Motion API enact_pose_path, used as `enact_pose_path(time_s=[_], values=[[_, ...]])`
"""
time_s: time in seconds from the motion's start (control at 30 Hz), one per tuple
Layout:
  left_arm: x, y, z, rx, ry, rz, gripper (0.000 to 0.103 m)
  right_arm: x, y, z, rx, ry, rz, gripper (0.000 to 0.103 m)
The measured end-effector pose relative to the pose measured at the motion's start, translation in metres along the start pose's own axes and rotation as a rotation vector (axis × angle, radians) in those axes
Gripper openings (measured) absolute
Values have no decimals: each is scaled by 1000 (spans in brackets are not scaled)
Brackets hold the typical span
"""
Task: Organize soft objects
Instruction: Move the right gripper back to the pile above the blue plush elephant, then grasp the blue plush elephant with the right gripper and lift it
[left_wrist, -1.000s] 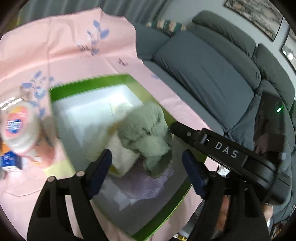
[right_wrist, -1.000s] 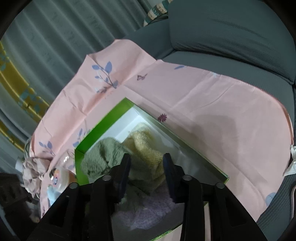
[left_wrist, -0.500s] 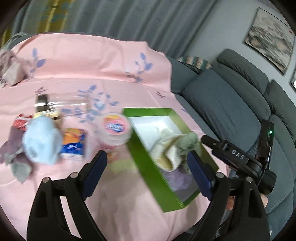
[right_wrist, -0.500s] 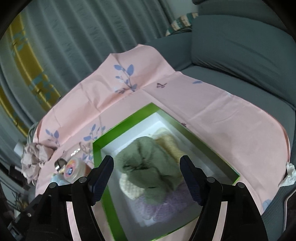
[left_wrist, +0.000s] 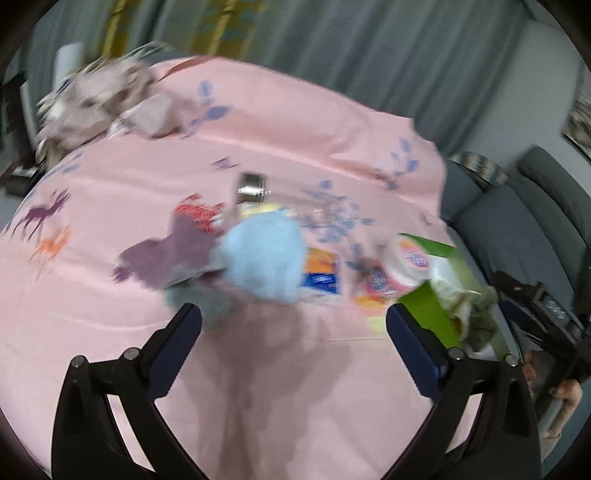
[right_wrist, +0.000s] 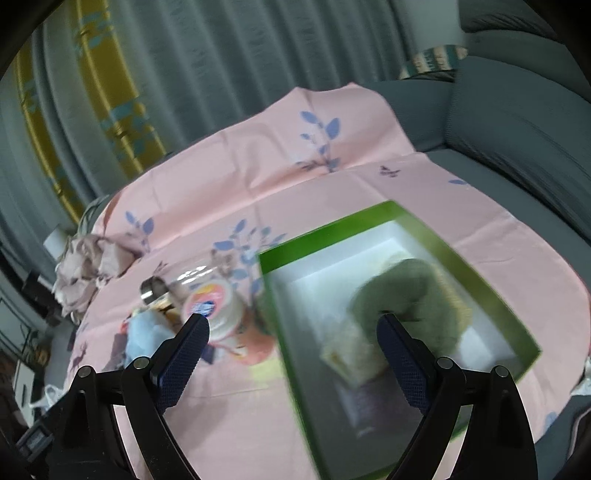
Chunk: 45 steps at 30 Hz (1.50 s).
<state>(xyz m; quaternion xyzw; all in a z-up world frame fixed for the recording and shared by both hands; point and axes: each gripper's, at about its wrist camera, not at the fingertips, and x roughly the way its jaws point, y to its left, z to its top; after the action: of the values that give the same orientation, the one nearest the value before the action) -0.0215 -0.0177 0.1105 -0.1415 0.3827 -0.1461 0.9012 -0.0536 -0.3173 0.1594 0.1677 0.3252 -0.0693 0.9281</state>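
Note:
A green box (right_wrist: 325, 232) with a white inside lies on the pink cloth and holds an olive-green soft item (right_wrist: 410, 288), a cream one (right_wrist: 351, 347) and a lilac one (right_wrist: 369, 402). The box also shows in the left wrist view (left_wrist: 439, 251). A light blue soft item (left_wrist: 262, 258), a grey one (left_wrist: 210, 302) and a purple one (left_wrist: 173, 254) lie on the cloth ahead of my left gripper (left_wrist: 293, 332), which is open and empty. My right gripper (right_wrist: 291, 339) is open and empty above the box's near left edge.
A round white tub (right_wrist: 214, 306) with a pink lid, a metal-capped jar (right_wrist: 155, 288), an orange and blue packet (left_wrist: 321, 273) and a red packet (left_wrist: 199, 214) lie between the box and the soft items. Crumpled pale cloth (left_wrist: 103, 99) sits far left. A grey sofa (right_wrist: 517, 122) stands behind.
Both grippers have drawn back from the box and swung left. The right gripper has opened wide and left the green item in the box. The left view now faces the loose items.

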Motion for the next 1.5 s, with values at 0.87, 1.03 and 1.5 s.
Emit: enact_pose_path(time_s=[0.87, 1.03, 1.5], values=[[1, 110, -12, -188, -6, 122, 99, 59, 141, -45, -190, 207, 251, 93], [-5, 117, -9, -201, -37, 164, 99, 102, 178, -46, -146, 318, 246, 93], [-4, 121, -7, -200, -33, 172, 99, 180, 208, -55, -193, 331, 30, 83]])
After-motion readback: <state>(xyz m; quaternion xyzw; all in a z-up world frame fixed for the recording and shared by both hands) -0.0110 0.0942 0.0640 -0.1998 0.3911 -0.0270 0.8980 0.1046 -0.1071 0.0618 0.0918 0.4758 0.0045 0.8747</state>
